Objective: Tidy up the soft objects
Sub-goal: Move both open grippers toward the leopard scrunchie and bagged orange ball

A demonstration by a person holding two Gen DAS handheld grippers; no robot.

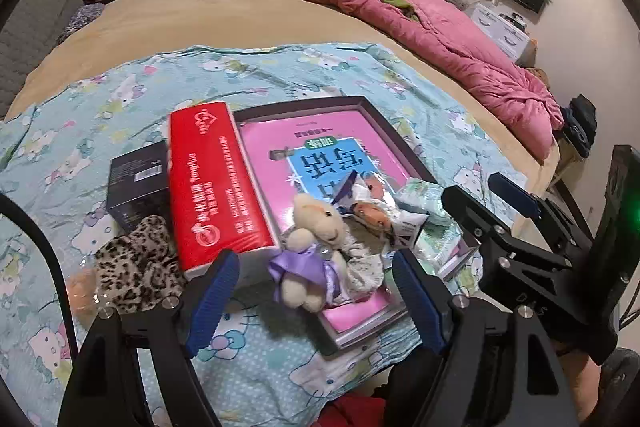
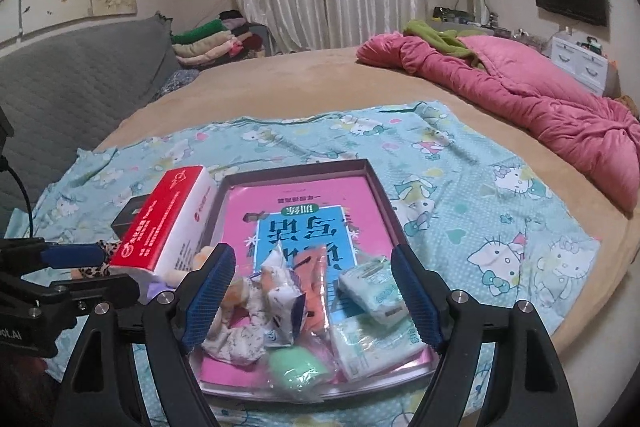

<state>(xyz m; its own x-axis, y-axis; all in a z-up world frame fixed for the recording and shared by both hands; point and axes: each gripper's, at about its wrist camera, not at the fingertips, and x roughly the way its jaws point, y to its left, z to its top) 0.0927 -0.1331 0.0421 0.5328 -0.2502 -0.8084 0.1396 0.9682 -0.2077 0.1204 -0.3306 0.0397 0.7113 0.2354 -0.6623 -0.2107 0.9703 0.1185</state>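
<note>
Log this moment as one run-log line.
left tool: open, empty | right tool: open, empty | plush bear: on tray edge | tissue pack: beside tray

Between the left tool's (image 1: 316,291) blue pads (image 1: 212,295) sits a cream plush bear (image 1: 316,227) in lilac ribbon; left of it a red tissue pack (image 1: 216,187) and leopard-print cloth (image 1: 136,267) (black on beige). The sheet (image 1: 320,75) is aqua, cartoon-cat patterned.

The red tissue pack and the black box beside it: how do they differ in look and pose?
The red tissue pack is long, bright red with white print and white sides; the black box is shorter, dark and mostly plain. The pack leans tilted, one edge raised against the tray, while the black box lies lower, partly hidden behind the pack. Both sit left of the tray on the patterned sheet.
</note>
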